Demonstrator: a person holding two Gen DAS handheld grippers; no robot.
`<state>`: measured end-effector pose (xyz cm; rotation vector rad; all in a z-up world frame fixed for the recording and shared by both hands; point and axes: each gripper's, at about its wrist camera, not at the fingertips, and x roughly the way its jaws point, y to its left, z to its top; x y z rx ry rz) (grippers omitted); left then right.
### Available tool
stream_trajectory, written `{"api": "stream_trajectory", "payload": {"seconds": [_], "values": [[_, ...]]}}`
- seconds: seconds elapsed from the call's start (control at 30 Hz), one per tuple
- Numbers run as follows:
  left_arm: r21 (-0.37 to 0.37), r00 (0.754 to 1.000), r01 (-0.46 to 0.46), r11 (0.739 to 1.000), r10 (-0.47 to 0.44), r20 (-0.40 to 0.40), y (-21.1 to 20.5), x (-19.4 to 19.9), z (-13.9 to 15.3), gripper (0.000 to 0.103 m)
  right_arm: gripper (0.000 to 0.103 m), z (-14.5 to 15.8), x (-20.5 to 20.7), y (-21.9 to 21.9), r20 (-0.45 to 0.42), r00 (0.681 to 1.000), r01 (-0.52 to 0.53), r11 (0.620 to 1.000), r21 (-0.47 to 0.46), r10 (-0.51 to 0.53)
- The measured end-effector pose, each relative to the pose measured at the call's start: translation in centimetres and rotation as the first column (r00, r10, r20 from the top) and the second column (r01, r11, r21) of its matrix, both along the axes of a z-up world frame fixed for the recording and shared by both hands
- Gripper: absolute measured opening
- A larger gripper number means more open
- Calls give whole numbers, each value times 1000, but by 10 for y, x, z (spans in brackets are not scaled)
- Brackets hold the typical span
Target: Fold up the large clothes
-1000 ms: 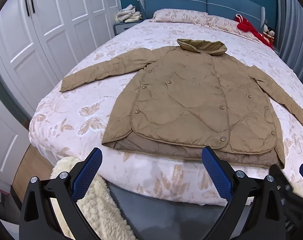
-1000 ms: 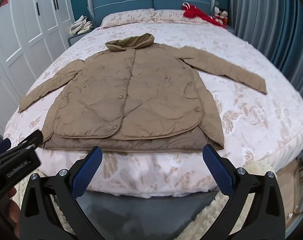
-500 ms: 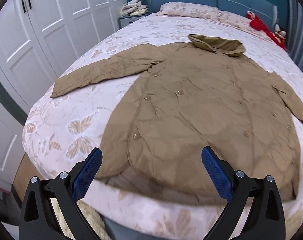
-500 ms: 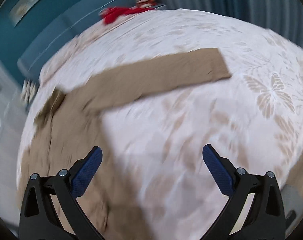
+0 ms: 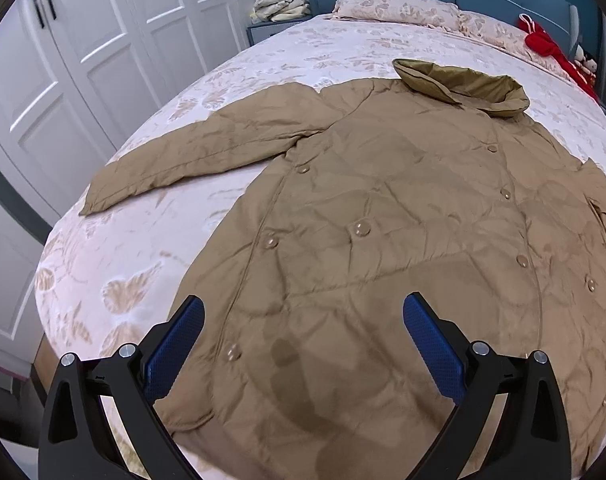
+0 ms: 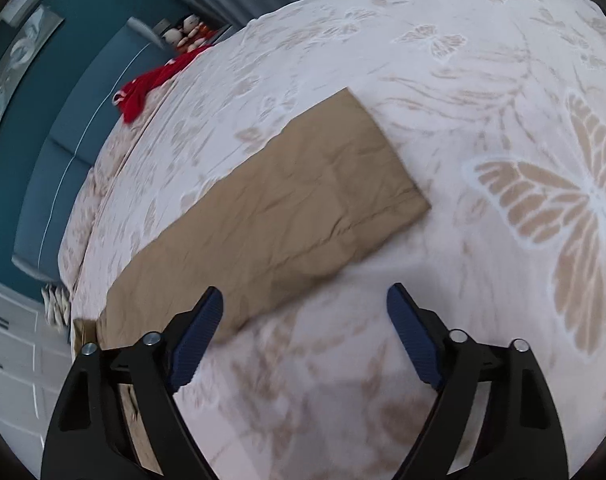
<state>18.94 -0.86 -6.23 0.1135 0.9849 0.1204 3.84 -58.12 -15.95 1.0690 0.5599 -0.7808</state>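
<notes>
A tan quilted jacket [image 5: 403, 216] lies flat and face up on the bed, hood [image 5: 463, 88] toward the pillows, its left sleeve [image 5: 191, 160] spread out to the side. My left gripper [image 5: 303, 320] is open and empty, hovering over the jacket's lower front. In the right wrist view the jacket's other sleeve [image 6: 271, 208] lies straight across the bedspread, cuff [image 6: 387, 152] toward the right. My right gripper [image 6: 305, 312] is open and empty, just above the sleeve's lower edge, its left fingertip [image 6: 207, 312] over the fabric.
The bed has a pink butterfly-print spread [image 5: 135, 264] and pillows [image 5: 399, 8] at a blue headboard [image 6: 63, 160]. A red garment [image 5: 551, 52] lies by the pillows. White wardrobe doors [image 5: 63, 80] stand at the left, with a nightstand holding folded cloth [image 5: 281, 2].
Both grippers have moved in from the foot of the bed. The left one now hangs over the jacket's front; the right one has swung out and dropped close to the right sleeve.
</notes>
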Motion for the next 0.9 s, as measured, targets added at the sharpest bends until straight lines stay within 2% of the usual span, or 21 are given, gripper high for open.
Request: {"api": "stream_trajectory", "payload": {"seconds": [0.07,0.17,0.23,0.27,0.3,0.4,0.5,0.57,0.67,0.7,0.77,0.9], "values": [[3,1000,1,1000,-1,-4,-4,5,-3,98,77,0,5,-5,-13,1000,-2,1000,-29,2],[-8,1000,7,1000,-7,-7,-10,10,-7,98,60,0,16,-14,-53,999,-3,997,-77,-1],[-8,1000,11,1000,-12,-8,-14,12,-9,98,35,3,23,-18,-80,997,3,994,-108,-12],[-12,1000,19,1000,-19,-10,-17,14,-10,98,15,5,25,-19,-90,996,2,993,-118,-12],[-14,1000,24,1000,-24,-10,-20,14,-11,98,7,11,30,-20,-78,997,-7,991,-131,-3],[-9,999,49,999,-49,-4,-28,17,-11,98,2,38,47,-12,-41,998,-50,978,-205,42],[-24,999,52,998,-52,-3,-29,21,-11,98,1,87,80,16,21,984,-162,942,-294,176],[-36,999,40,999,-40,1,-26,23,-9,98,1,122,108,48,74,950,-264,905,-333,304],[-45,1000,16,999,-15,11,-17,25,-7,98,1,169,151,112,108,858,-426,814,-396,502],[-48,1000,3,999,-2,12,-12,26,-6,98,0,182,169,141,115,807,-494,769,-406,580],[-52,1000,-24,998,24,11,0,28,-6,98,0,194,191,184,132,725,-582,703,-410,676],[-53,997,-80,995,80,5,27,30,-8,98,0,200,230,283,105,547,-730,534,-425,831]]}}
